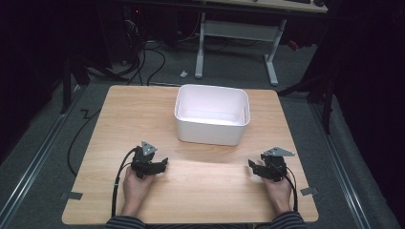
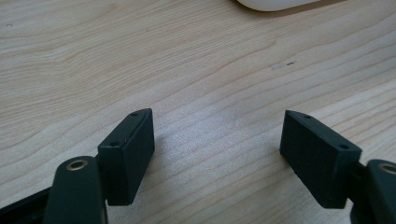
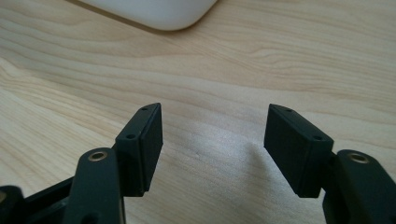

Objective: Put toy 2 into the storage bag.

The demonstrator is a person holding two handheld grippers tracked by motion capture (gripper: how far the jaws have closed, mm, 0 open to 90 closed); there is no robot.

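Note:
A white rectangular bin [image 1: 210, 131] stands empty at the far middle of the wooden table [image 1: 205, 191]. My left gripper [image 1: 164, 162] rests low over the table at the near left, in a hand, and points toward the middle. Its jaws stand apart over bare wood in the left gripper view [image 2: 217, 116], with the bin's rounded corner [image 2: 275, 3] at the top edge. My right gripper [image 1: 251, 164] sits at the near right and faces inward. Its jaws [image 3: 215, 109] are also apart with nothing between them, and the bin [image 3: 154, 11] lies ahead.
Cables trail from both grippers toward the table's near edge. Beyond the table are a grey floor, loose cables and the white legs of a desk [image 1: 200, 47]. Metal rails run along the floor on both sides.

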